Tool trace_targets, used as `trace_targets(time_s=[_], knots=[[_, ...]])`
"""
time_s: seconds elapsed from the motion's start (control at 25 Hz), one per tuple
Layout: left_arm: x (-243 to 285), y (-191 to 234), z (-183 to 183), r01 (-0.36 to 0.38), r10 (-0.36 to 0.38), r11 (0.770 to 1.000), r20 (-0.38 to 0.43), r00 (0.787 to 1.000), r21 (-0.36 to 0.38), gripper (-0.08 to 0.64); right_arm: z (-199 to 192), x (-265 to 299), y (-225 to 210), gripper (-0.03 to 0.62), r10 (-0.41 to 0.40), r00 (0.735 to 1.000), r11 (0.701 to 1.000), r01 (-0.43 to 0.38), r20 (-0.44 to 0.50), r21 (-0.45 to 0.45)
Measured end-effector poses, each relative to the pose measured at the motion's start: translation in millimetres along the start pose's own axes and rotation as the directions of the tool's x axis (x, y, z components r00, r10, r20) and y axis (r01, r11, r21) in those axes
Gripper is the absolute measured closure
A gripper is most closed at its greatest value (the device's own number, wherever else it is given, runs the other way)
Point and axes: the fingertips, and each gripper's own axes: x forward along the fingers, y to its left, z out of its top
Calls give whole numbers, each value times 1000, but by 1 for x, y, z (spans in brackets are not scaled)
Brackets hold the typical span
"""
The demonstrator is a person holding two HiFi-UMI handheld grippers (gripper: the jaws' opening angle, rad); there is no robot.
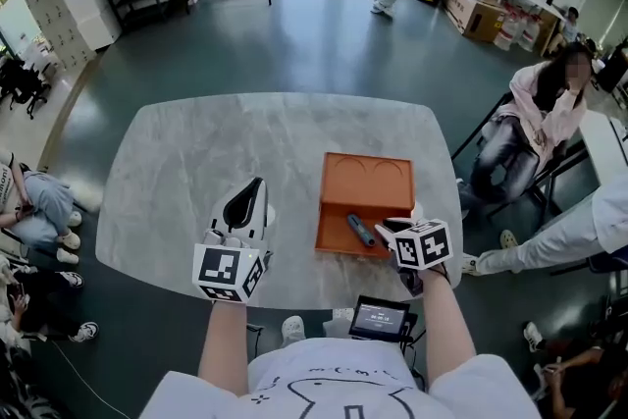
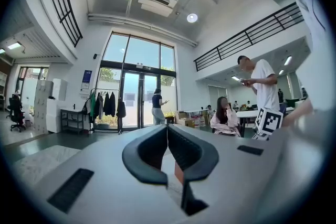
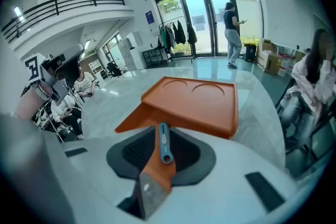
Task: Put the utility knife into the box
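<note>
Utility knife (image 1: 360, 231) lay at box's (image 1: 368, 174) 6 o'clock end. Right claw (image 3: 163, 152) spread above it, left claw (image 2: 168, 136) pressed together. Placement looked done; next, withdraw.

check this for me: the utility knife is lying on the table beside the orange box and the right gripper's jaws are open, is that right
The utility knife is not on the table beside the orange box; it lies inside the box, as the head view shows. The right gripper does have its jaws open, as you said.
</note>
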Motion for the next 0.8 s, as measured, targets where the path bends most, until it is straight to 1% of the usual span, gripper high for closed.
trace_targets(time_s=[0.08,0.24,0.32,0.4,0.48,0.56,0.8], knots=[[-6,0,1,15,-15,1000,5,1000,0,545,3,-10,7,510,-15,999,1000,15,32,5],[-14,-5,3,50,-50,999,16,999,8,545,9,-32,22,564,-33,993,999,32,111,12],[-19,-9,5,67,-68,998,24,997,13,545,15,-45,30,580,-36,986,999,34,164,19],[-23,-13,6,84,-85,996,31,996,18,545,20,-59,38,581,-39,974,999,37,224,11],[-28,-15,6,100,-101,995,41,994,22,545,27,-72,50,582,-34,955,999,39,294,-14],[-35,-12,9,113,-114,993,51,992,24,545,37,-84,65,583,-36,931,998,52,363,-35],[-50,-12,23,142,-144,989,71,987,33,545,58,-122,94,584,-91,866,986,148,491,-79]])
